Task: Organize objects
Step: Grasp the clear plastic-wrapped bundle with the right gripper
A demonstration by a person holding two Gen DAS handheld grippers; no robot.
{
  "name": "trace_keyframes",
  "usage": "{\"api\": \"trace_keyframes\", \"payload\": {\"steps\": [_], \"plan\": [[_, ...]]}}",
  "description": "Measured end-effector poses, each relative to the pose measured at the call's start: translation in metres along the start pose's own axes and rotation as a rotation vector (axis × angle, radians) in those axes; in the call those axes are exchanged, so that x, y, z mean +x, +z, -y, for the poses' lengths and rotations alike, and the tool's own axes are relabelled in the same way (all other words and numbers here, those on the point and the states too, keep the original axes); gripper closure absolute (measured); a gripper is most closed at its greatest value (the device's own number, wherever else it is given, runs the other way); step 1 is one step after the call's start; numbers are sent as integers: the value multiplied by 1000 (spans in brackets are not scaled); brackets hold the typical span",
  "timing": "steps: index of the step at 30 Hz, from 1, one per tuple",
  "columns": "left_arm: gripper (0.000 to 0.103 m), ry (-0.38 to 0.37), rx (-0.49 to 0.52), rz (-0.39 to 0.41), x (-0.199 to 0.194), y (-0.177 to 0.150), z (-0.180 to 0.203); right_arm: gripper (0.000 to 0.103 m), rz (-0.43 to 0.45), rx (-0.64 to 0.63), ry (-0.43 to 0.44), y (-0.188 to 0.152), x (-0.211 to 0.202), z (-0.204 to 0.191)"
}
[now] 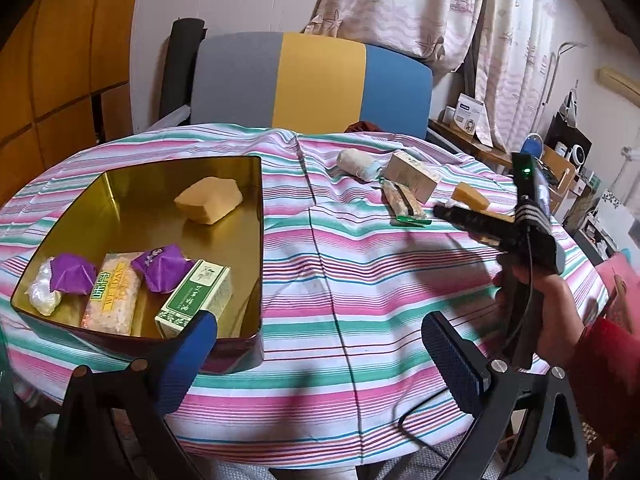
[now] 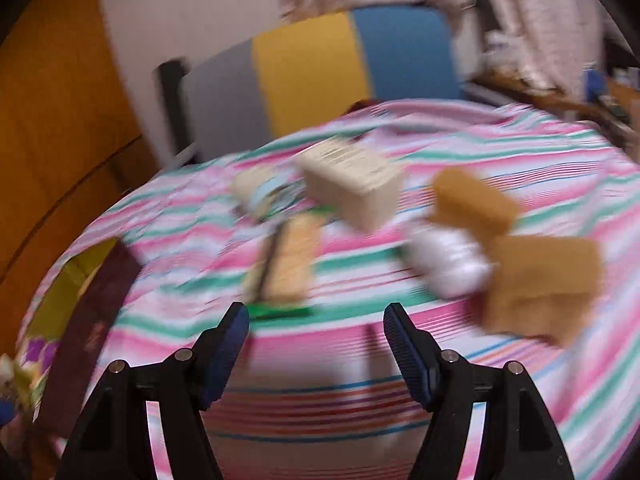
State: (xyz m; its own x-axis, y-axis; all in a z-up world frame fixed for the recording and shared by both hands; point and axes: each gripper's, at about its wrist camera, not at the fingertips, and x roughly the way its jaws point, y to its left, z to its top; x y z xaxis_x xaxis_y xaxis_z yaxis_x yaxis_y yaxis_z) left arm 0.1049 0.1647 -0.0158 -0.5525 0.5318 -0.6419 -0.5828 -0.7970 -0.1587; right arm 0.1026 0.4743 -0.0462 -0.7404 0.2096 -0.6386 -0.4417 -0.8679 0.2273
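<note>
A gold tin (image 1: 256, 240) on the striped tablecloth holds a yellow sponge (image 1: 209, 200), two purple-wrapped sweets (image 1: 160, 266), a cracker pack (image 1: 113, 292), a green box (image 1: 196, 298) and a clear wrapped piece. My left gripper (image 1: 320, 356) is open and empty at the tin's near right corner. Loose on the cloth lie a snack bar (image 1: 402, 200), a beige box (image 1: 414, 174), a white roll (image 1: 358, 164) and a yellow sponge (image 1: 472, 196). My right gripper (image 2: 316, 352) is open and empty, just short of the snack bar (image 2: 286, 264); that view is blurred. It also shows in the left wrist view (image 1: 476, 222).
A grey, yellow and blue chair back (image 1: 312, 80) stands behind the round table. Curtains and a cluttered shelf (image 1: 560, 152) lie to the right. In the right wrist view a white wrapped piece (image 2: 448, 264) and two brown sponges (image 2: 540, 280) lie to the right; the tin's wall (image 2: 92, 320) is at left.
</note>
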Motion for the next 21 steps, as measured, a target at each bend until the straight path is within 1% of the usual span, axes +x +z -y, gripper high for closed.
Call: {"api": "trace_keyframes", "payload": {"steps": [3, 5, 8, 13, 14, 15, 16, 17, 19, 21], "plan": [[0, -7, -8, -10, 2, 0, 1, 31, 22, 60, -105, 16, 2, 22], [0, -8, -8, -10, 2, 0, 1, 31, 17, 77, -137, 24, 8, 30], [0, -1, -5, -11, 2, 0, 1, 31, -4, 63, -159, 33, 25, 32], [0, 9, -3, -15, 2, -1, 0, 34, -59, 2, -247, 43, 52, 25], [0, 10, -3, -16, 2, -1, 1, 40, -67, -8, -256, 44, 56, 24], [0, 12, -4, -17, 3, 0, 1, 48, -77, -14, -261, 42, 57, 26], [0, 13, -5, -18, 3, -1, 1, 52, -87, -19, -274, 41, 59, 26], [0, 13, -7, -19, 3, 0, 1, 61, -95, -24, -287, 39, 59, 26], [0, 10, -9, -21, 5, 2, 3, 64, -103, -40, -287, 37, 60, 25], [0, 10, -9, -17, 5, 7, 5, 65, -78, -41, -240, 33, 53, 24]]}}
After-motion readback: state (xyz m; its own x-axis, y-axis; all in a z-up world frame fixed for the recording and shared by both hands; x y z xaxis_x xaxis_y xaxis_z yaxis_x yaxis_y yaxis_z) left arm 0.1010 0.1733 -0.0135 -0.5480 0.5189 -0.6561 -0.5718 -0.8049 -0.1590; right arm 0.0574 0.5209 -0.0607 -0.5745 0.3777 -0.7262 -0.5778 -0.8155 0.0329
